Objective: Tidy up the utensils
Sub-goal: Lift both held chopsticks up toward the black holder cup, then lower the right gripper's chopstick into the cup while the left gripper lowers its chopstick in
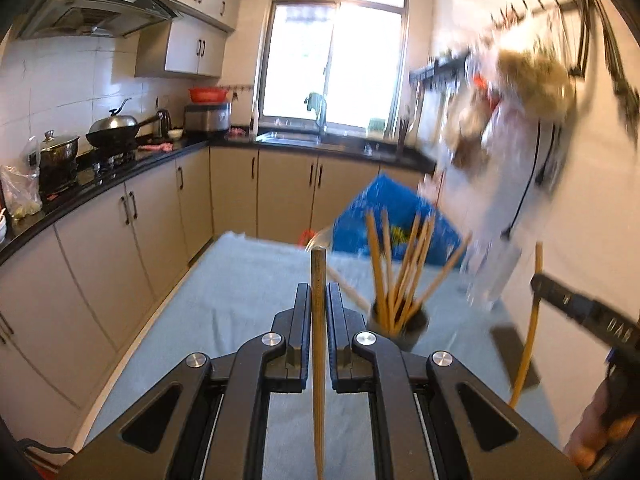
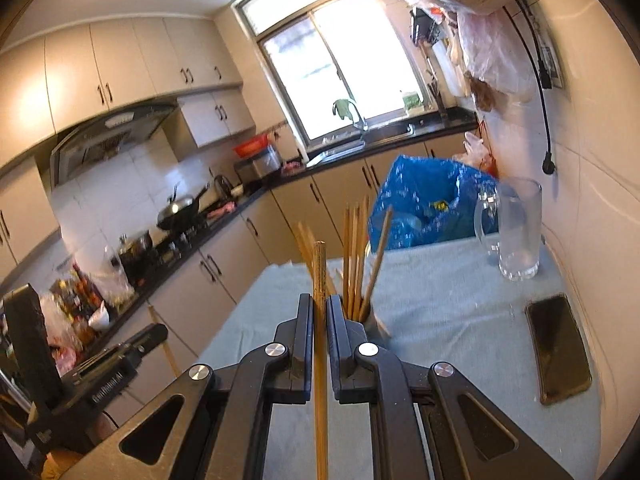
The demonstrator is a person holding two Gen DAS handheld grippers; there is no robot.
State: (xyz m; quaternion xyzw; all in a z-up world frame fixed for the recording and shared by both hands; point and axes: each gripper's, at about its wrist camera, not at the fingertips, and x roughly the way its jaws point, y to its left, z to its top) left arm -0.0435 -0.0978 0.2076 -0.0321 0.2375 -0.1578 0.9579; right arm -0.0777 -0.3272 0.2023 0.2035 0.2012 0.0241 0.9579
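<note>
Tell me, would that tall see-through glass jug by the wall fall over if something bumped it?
Probably, yes. The glass jug is tall and narrow, and looks empty, so a bump near its rim could likely tip it. It stands on the cloth-covered table, which may keep it from sliding. Being glass, it might crack.

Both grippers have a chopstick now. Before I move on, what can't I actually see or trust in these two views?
- Left wrist view: bags on the wall are motion-blurred.
- Left wrist view: the lower end of the left gripper's chopstick is cut off by the bottom edge.
- Right wrist view: the chopstick holder is mostly hidden behind the right gripper.
- Right wrist view: the phone screen is dark.
</note>
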